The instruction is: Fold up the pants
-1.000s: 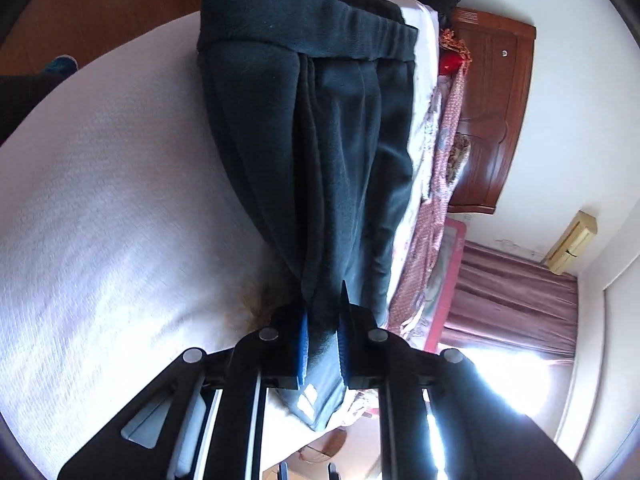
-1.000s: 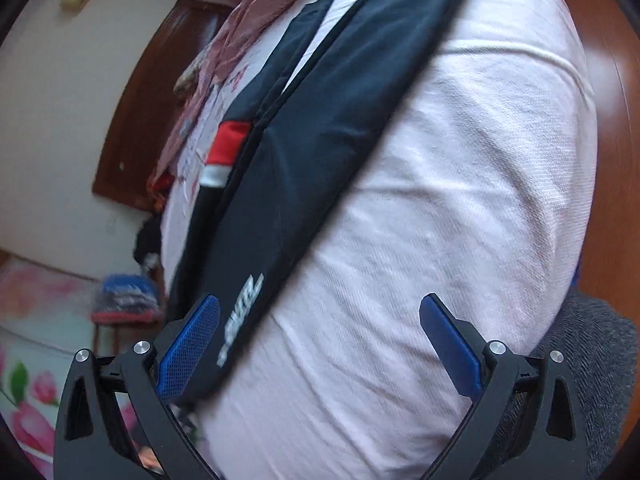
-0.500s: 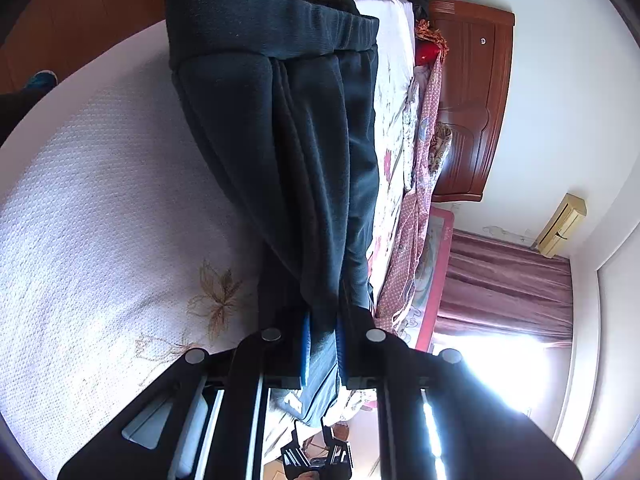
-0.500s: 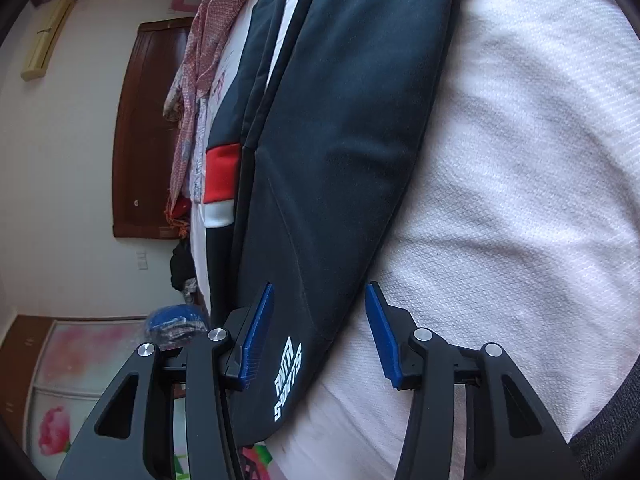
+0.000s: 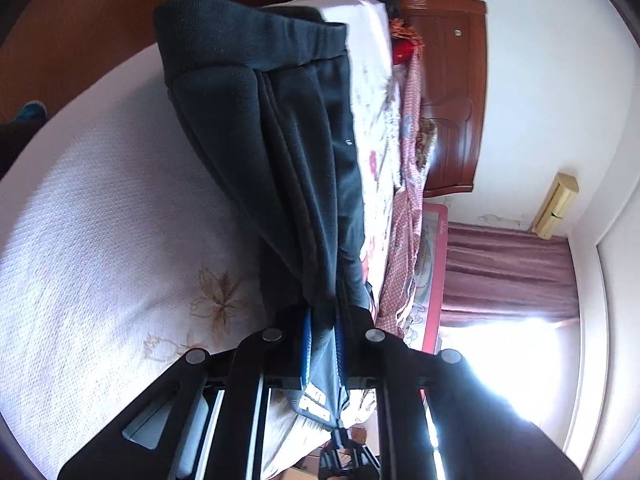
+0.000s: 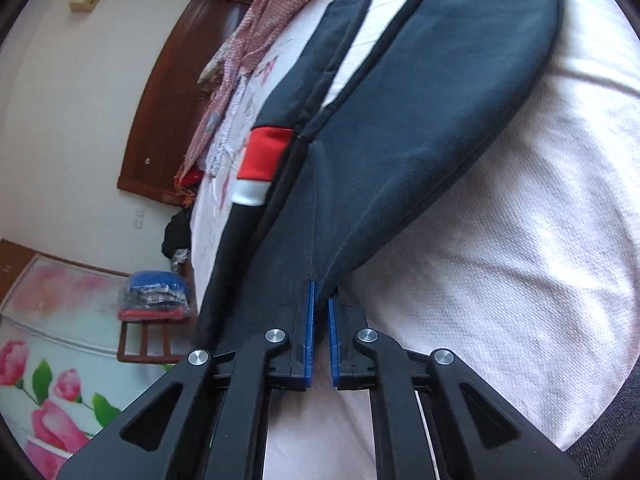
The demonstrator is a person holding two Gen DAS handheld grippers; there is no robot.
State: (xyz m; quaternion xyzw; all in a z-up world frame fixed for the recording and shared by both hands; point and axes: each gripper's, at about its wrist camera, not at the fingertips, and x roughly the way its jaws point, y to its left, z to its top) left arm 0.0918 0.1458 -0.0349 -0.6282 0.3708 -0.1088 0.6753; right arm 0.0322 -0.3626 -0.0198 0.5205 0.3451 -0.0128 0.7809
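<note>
Both tools, left [image 5: 322, 344] and right [image 6: 319, 316], pinch the dark pants [image 6: 400, 128] over the bed [image 5: 100, 240].

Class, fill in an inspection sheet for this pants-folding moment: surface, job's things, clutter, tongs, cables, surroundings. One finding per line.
Surface: white textured bedspread with embroidered flowers, wrinkled near the right tongs.
Job's things: dark pants laid lengthwise on the bed, waistband at the far end in the left view; a red and white patch shows in the right view.
Clutter: pink patterned cloth along the far edge of the bed; folded clothes on a stool.
Tongs: left tongs shut on the pants; right tongs shut on the pants' edge.
Cables: nothing seen.
Surroundings: wooden door, maroon curtain beside a bright window, floral panel.
</note>
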